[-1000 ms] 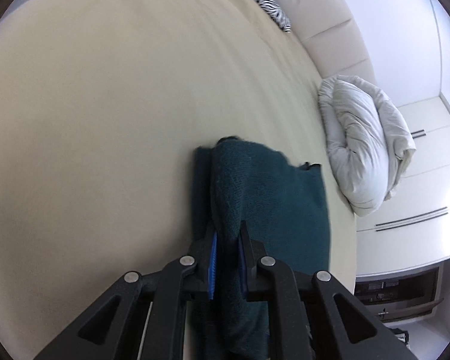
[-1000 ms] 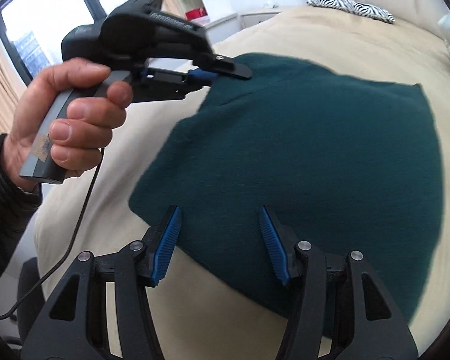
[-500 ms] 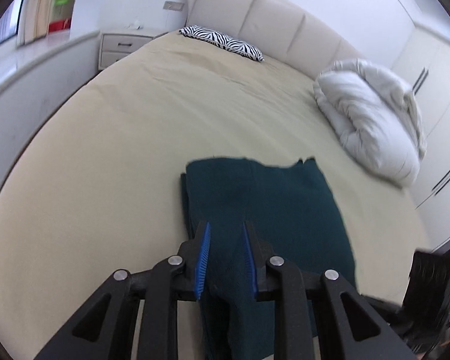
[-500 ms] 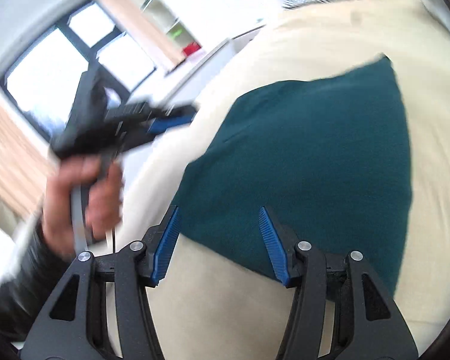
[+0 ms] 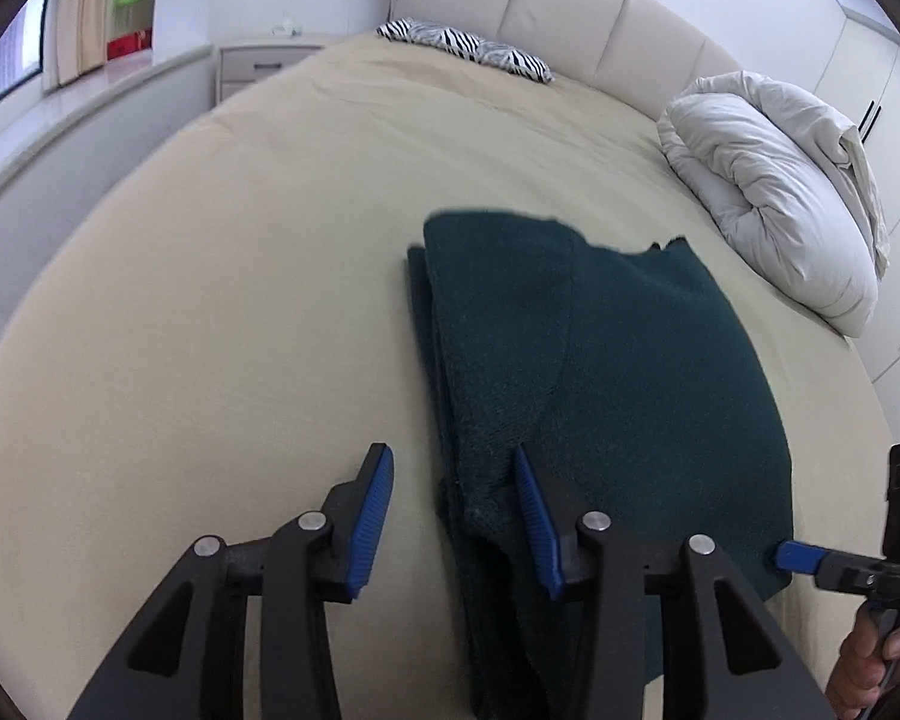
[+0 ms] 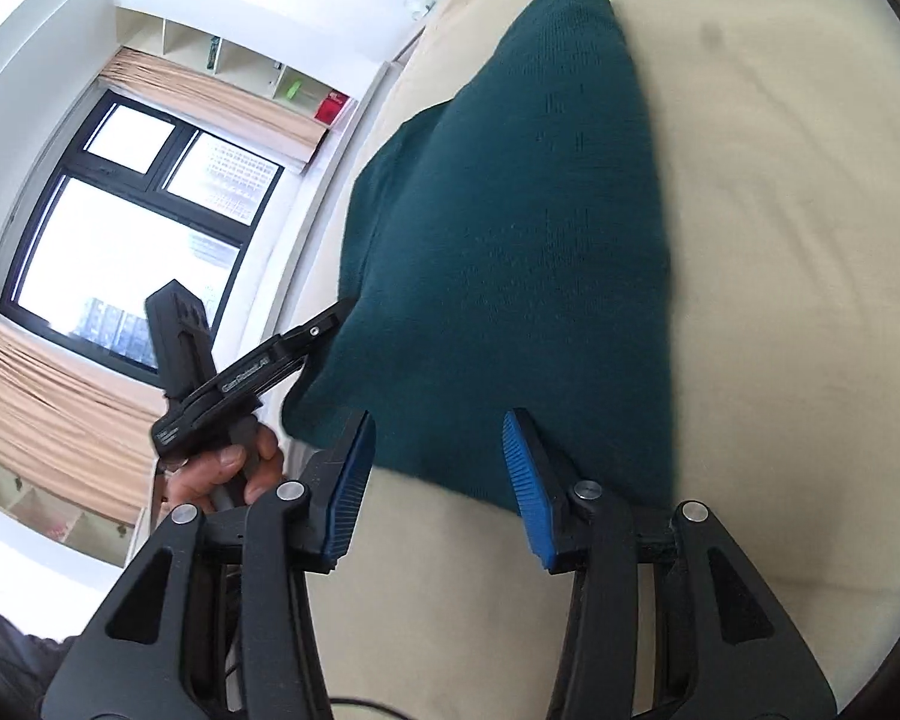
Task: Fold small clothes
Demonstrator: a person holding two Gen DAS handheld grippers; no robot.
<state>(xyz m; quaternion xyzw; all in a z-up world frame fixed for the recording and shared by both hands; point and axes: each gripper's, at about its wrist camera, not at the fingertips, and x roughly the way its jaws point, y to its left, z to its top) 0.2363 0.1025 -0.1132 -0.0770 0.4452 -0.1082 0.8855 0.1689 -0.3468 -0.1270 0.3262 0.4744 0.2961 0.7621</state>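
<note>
A dark green knitted garment point(image 5: 600, 360) lies folded on the beige bed point(image 5: 210, 300). My left gripper point(image 5: 456, 504) hovers at its near left edge. Its jaws are opening; the thick folded edge lies loose between them, close to the right pad point(image 5: 534, 522), and the left pad is clear of it. In the right wrist view the garment point(image 6: 510, 228) stretches away from my right gripper point(image 6: 438, 474). Those jaws are closing, with the near hem between the fingertips but not pinched. The left gripper point(image 6: 324, 324), held in a hand point(image 6: 228, 468), shows at the garment's left edge.
A bundled white duvet point(image 5: 774, 192) lies at the bed's right side, and a zebra-print pillow point(image 5: 468, 48) lies by the padded headboard point(image 5: 570, 12). A nightstand point(image 5: 264, 60) stands at the back left. A window point(image 6: 120, 228) and curtains line the left wall.
The left jaws went from shut on the garment's fold to apart, letting it drop flat, and that camera tilted up. The right gripper rolled, slid along the near hem and narrowed slightly.
</note>
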